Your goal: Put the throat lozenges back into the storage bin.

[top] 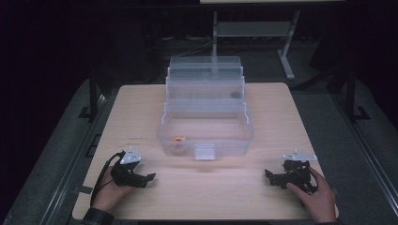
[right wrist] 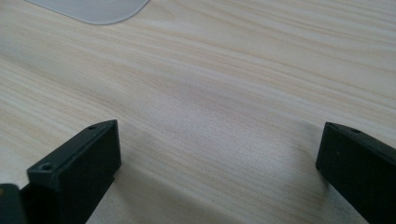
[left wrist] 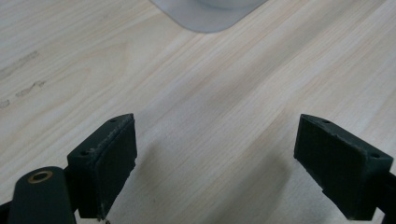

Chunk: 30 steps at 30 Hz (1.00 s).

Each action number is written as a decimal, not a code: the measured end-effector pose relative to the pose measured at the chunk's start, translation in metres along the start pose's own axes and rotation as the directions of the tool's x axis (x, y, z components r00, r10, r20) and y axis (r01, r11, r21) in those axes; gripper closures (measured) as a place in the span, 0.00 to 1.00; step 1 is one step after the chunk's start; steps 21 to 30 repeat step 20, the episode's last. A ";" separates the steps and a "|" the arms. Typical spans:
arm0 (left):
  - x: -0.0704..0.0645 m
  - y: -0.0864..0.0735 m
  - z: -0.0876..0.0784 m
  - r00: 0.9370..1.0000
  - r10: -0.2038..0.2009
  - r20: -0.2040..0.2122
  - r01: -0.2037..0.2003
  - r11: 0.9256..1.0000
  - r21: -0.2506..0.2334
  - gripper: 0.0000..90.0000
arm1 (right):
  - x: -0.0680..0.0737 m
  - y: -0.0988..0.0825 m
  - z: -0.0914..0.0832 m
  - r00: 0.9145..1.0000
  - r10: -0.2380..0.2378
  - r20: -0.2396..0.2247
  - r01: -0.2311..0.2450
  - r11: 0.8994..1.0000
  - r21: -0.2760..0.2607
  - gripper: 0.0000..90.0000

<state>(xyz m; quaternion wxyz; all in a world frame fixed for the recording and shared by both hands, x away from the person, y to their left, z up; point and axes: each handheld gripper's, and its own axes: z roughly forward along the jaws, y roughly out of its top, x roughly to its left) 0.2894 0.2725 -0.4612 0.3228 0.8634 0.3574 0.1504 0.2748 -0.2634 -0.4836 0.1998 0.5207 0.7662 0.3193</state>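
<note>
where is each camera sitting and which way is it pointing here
High view: above the person's side, looking forward and down on the wooden table with the clear plastic box; both hands show, holding the left gripper and right gripper.
Left gripper view: rides the left gripper, looking down at the tabletop between its open black fingers.
Right gripper view: same, on the right gripper.
Shared: both gripper views catch a corner of the box at their top edge.

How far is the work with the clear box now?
Done: the clear box stands open, tiers stepped back, a small item in its bottom. In hand: nothing; the left gripper and right gripper rest open on the table. Any handling remains.
</note>
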 end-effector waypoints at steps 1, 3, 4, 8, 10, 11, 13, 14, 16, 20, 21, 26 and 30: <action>0.000 -0.001 0.001 1.000 -0.001 -0.004 0.001 1.000 0.002 0.14 | 0.000 0.000 0.000 1.000 0.000 0.000 0.000 1.000 0.000 0.00; 0.000 -0.003 0.002 1.000 0.001 -0.005 -0.001 1.000 0.011 0.14 | 0.000 0.000 0.000 1.000 0.000 0.000 0.000 1.000 0.000 0.00; 0.000 -0.005 0.003 1.000 -0.004 -0.003 0.004 1.000 0.015 0.14 | 0.000 0.000 0.000 1.000 0.000 0.000 0.000 1.000 0.000 0.00; 0.000 -0.006 0.003 1.000 -0.013 0.008 0.013 1.000 0.005 0.14 | 0.000 0.000 0.000 1.000 0.000 0.000 0.000 1.000 0.000 0.00; 0.000 -0.010 0.003 1.000 -0.017 0.013 0.017 1.000 -0.021 0.13 | 0.000 0.000 0.000 1.000 0.000 0.000 0.000 1.000 0.000 0.00; 0.000 -0.012 0.003 1.000 -0.012 0.013 0.013 0.999 -0.034 0.13 | 0.000 0.000 0.000 1.000 0.000 0.000 0.000 1.000 0.000 0.00; 0.000 -0.015 0.002 1.000 -0.017 0.016 0.018 0.998 -0.054 0.13 | 0.000 0.000 0.000 1.000 0.000 0.000 0.000 1.000 0.000 0.00; 0.000 -0.015 0.002 1.000 -0.017 0.016 0.018 0.998 -0.054 0.13 | 0.000 0.000 0.000 1.000 0.000 0.000 0.000 1.000 0.000 0.00; 0.000 -0.018 0.002 1.000 -0.014 0.015 0.015 0.997 -0.074 0.13 | 0.000 0.000 0.000 1.000 0.000 0.000 0.000 1.000 0.000 0.00; 0.000 -0.018 0.002 1.000 -0.015 0.015 0.016 0.997 -0.074 0.14 | 0.000 0.000 0.000 1.000 0.000 0.000 0.000 1.000 0.000 0.00; 0.000 -0.018 0.002 1.000 -0.015 0.015 0.016 0.997 -0.074 0.14 | 0.000 0.000 0.000 1.000 0.000 0.000 0.000 1.000 0.000 0.00; 0.000 -0.018 0.002 1.000 -0.015 0.015 0.016 0.997 -0.074 0.14 | 0.000 0.000 0.000 1.000 0.000 0.000 0.000 1.000 0.000 0.00; 0.000 -0.018 0.002 1.000 -0.015 0.015 0.016 0.997 -0.074 0.14 | 0.000 0.000 0.000 1.000 0.000 0.000 0.000 1.000 0.000 0.00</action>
